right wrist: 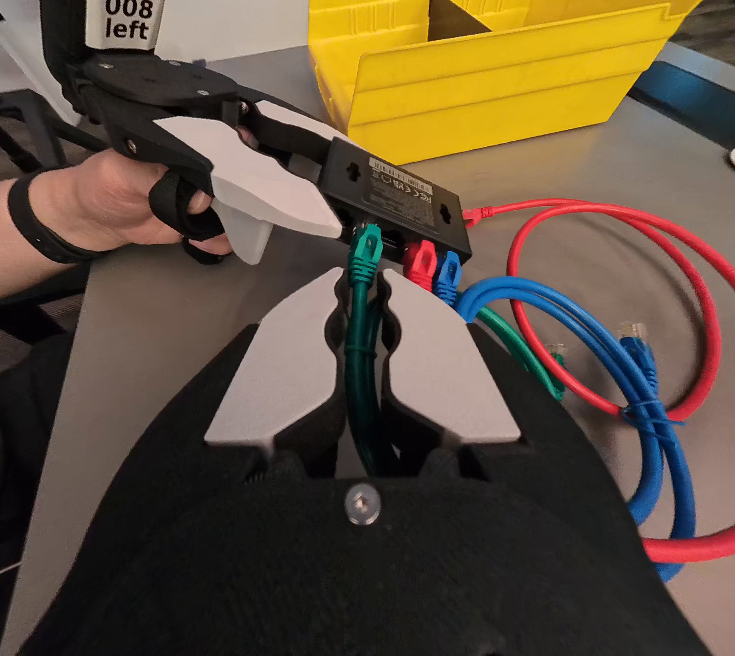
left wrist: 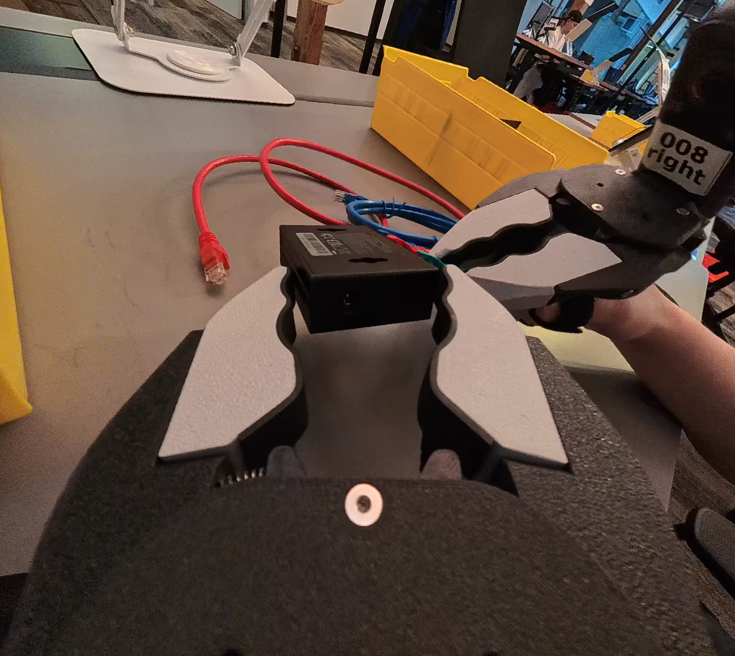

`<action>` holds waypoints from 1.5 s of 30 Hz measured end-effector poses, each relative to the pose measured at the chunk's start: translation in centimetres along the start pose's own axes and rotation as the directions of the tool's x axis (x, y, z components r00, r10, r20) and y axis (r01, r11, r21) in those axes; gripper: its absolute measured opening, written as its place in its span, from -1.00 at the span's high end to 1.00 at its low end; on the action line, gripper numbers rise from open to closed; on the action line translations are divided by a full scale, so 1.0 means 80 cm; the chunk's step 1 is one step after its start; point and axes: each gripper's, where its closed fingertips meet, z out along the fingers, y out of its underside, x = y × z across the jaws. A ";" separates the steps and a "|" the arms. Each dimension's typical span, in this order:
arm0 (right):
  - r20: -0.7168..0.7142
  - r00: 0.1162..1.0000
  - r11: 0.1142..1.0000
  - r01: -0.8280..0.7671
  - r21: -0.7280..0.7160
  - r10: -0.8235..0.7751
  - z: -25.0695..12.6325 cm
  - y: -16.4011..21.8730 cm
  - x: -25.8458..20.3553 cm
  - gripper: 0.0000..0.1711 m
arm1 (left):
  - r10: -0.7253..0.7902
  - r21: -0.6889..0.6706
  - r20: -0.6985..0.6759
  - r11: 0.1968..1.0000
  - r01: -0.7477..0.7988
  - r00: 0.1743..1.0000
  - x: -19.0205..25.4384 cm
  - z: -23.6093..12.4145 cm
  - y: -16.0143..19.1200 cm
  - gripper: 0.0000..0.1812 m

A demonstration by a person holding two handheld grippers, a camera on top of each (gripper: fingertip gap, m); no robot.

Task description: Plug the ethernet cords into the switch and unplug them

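A black switch [left wrist: 358, 279] [right wrist: 397, 195] is turned underside up, tilted over the grey table. My left gripper [left wrist: 364, 279] [right wrist: 336, 183] is shut on one end of it. Green [right wrist: 366, 251], red [right wrist: 419, 263] and blue [right wrist: 447, 271] plugs sit in its ports. My right gripper [right wrist: 362, 275] [left wrist: 449, 257] is shut on the green cord [right wrist: 360, 358] just behind its plug. The red cord [left wrist: 278, 167] and blue cord [left wrist: 397, 213] lie coiled beyond the switch. The red cord's free plug [left wrist: 214, 263] lies on the table.
A yellow bin [left wrist: 457, 131] [right wrist: 497, 99] stands just behind the switch. A white stand base [left wrist: 179, 72] is at the back left and another yellow bin edge [left wrist: 8, 318] at the far left. Free blue [right wrist: 632, 334] and green [right wrist: 557, 350] plugs lie to the right. Tip to tip, the grippers are about 4 cm apart.
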 end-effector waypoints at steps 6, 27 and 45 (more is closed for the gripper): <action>0.061 0.993 0.993 -0.109 0.044 0.106 0.001 -0.004 -0.002 0.87 | -0.001 0.007 0.013 1.000 0.001 1.000 -0.003 -0.001 -0.001 0.25; -0.072 0.996 0.992 0.057 0.113 -0.049 -0.019 -0.026 0.005 0.87 | 0.182 0.009 0.003 0.983 -0.182 0.983 0.027 0.007 0.000 -0.04; -0.102 0.977 0.980 0.191 0.053 -0.185 -0.003 -0.009 -0.002 0.87 | 0.049 -0.007 -0.122 0.999 -0.050 0.991 0.029 0.016 0.002 -0.37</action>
